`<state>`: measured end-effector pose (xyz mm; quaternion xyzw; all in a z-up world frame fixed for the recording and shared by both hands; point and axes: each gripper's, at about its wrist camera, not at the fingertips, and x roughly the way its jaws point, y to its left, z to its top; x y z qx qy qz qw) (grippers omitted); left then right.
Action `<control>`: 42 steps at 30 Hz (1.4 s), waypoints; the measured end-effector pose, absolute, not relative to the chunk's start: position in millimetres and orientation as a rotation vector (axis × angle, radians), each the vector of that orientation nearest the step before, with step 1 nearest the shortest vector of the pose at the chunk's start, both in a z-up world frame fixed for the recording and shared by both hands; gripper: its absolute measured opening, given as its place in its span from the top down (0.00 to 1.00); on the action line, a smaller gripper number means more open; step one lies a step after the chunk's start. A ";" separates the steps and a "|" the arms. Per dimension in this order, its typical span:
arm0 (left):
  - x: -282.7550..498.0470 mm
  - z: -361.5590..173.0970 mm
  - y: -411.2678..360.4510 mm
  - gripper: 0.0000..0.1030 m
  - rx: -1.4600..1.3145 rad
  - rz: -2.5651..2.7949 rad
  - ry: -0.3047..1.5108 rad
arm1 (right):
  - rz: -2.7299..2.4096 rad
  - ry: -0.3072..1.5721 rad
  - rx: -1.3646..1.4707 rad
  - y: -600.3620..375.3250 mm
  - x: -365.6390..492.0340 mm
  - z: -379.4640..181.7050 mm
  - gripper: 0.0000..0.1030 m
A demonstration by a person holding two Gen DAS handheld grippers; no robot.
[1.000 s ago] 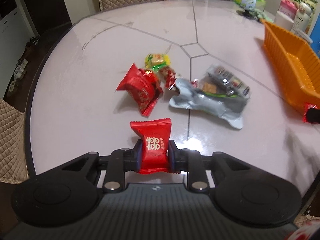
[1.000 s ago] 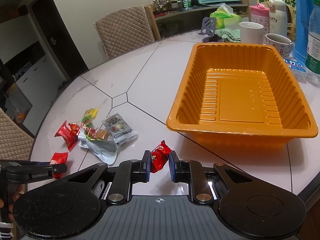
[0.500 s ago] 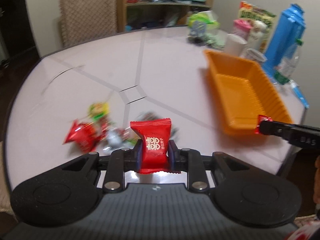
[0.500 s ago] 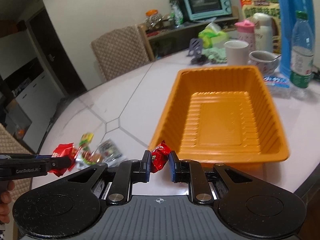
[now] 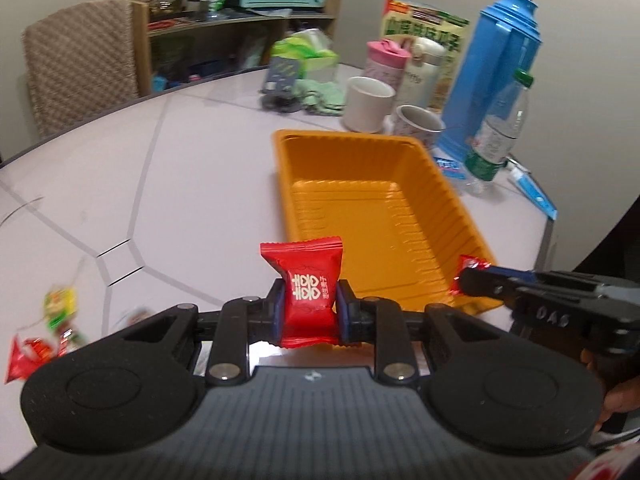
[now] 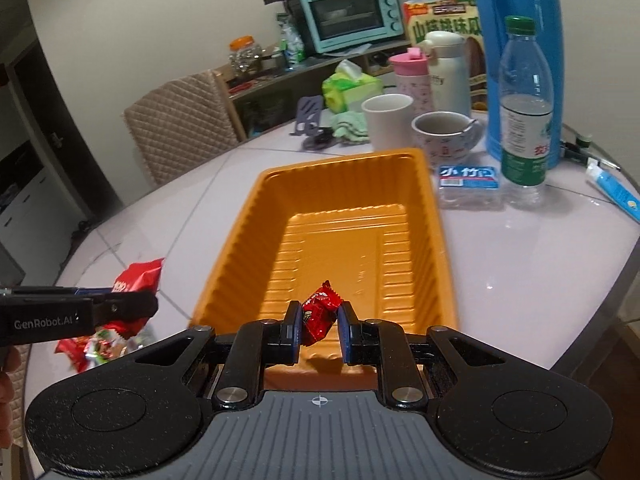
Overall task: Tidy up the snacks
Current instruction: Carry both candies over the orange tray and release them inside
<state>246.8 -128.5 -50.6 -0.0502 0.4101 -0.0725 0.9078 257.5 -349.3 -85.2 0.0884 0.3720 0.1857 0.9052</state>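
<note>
Right now the left tool (image 5: 309,312) pinches a flat red candy packet (image 5: 306,300) with white characters, upright between its 2 blue pads, just short of the near end of the orange tray (image 5: 460,204). Over on the other side, the right tool (image 6: 319,326) is pressed tight on a small crinkled red candy (image 6: 318,312), which hangs above the near end of the tray's ribbed floor (image 6: 344,240). From the left camera the right tool's tip shows at the tray's near right corner with that candy sticking out of it. From the right camera the left tool reaches in from the left edge with its red packet, above the loose snack pile (image 6: 100,344) lying on the tabletop (image 6: 520,260); the pile also shows blurred at the left edge of the left camera. Nothing lies in the tray. Beyond its far end stand 2 mugs (image 6: 390,120), a clear water bottle (image 6: 524,120), a blue thermos (image 6: 516,8) and a pink cup (image 6: 408,68).
</note>
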 end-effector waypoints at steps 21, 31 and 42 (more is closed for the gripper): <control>310.6 -78.9 -189.3 0.77 -0.051 -0.210 0.914 | 0.365 0.784 0.172 -373.6 296.9 -103.4 0.81; 309.0 -82.0 -188.0 0.72 -0.055 -0.185 0.926 | 0.388 0.790 0.177 -374.8 299.7 -105.8 0.81; 299.6 -76.6 -174.6 0.67 -0.082 -0.135 0.928 | 0.430 0.804 0.143 -361.1 305.7 -108.9 0.81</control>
